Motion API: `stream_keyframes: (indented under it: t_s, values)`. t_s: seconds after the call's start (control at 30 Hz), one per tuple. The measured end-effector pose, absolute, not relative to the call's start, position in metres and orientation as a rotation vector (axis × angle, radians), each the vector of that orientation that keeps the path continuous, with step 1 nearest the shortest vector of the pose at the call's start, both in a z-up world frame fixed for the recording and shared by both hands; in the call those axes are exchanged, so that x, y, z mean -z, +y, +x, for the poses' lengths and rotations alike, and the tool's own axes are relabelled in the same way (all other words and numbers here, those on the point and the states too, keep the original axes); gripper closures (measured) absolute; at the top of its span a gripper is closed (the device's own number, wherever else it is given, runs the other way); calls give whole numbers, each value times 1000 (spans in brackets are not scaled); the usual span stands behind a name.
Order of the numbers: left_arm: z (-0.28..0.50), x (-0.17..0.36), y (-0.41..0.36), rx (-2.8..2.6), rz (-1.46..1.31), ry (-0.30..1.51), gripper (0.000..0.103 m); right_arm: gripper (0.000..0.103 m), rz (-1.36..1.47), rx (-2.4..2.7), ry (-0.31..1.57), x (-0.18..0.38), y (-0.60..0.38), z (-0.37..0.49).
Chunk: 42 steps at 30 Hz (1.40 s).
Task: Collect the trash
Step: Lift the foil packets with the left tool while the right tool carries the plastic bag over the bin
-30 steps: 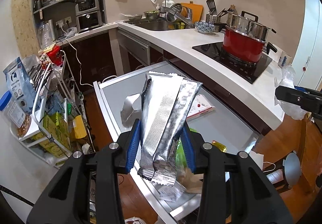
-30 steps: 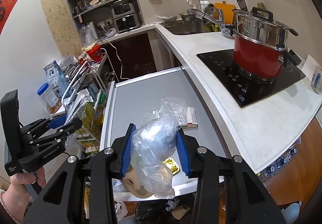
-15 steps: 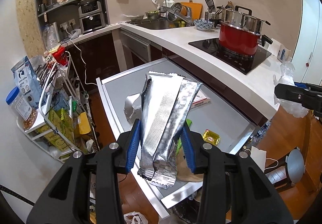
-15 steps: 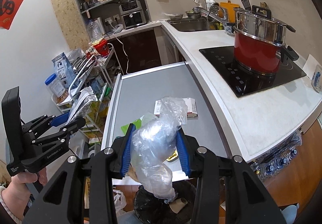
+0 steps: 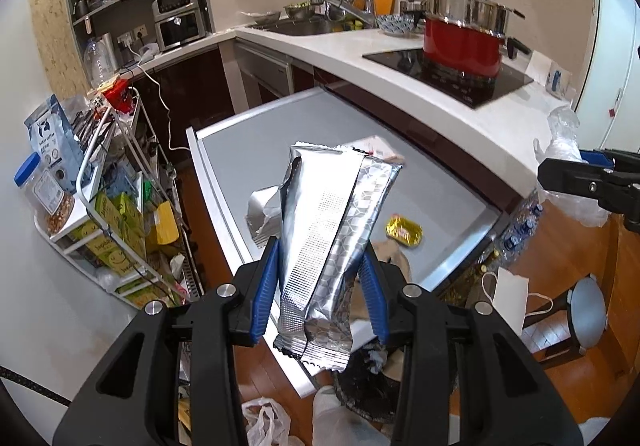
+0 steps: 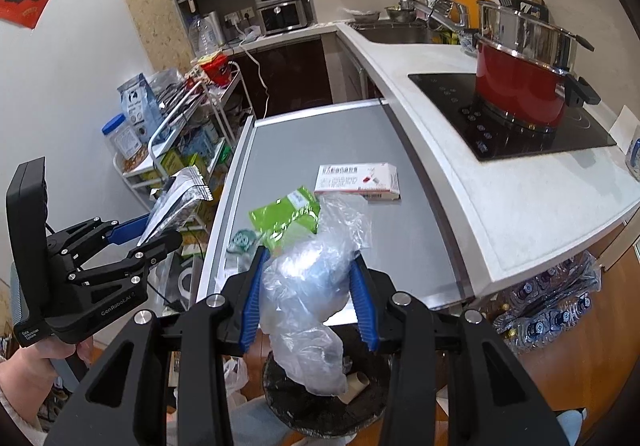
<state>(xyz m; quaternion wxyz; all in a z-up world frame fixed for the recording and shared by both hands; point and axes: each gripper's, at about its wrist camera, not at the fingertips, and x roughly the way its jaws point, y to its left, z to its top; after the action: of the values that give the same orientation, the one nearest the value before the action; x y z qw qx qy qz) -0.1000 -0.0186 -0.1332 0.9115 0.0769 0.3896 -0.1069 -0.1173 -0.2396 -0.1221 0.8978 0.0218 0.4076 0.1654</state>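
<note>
The left tool (image 5: 320, 286) clenches silver foil wrappers (image 5: 332, 238) above the grey counter's (image 5: 320, 125) near edge. The right tool (image 6: 308, 294) grips a crumpled clear plastic bag (image 6: 312, 286) over the black bin (image 6: 320, 402). A gold wrapper (image 5: 404, 232) and a medicine box (image 6: 356, 179) lie on the counter.

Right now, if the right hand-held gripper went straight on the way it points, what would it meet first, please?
Probably the near edge of the grey table, just beyond the clear plastic bag that the right hand-held gripper holds; depth is unclear.
</note>
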Motion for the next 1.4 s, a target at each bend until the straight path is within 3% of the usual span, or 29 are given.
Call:
stream_keyframes:
  t_s: [0.9, 1.4]
  values:
    - [-164, 235, -47, 326, 282, 1070, 63, 64, 38, -363, 1224, 264, -243, -162]
    - [-158, 306, -63, 366, 321, 1200, 63, 64, 117, -332, 1359, 341, -248, -134]
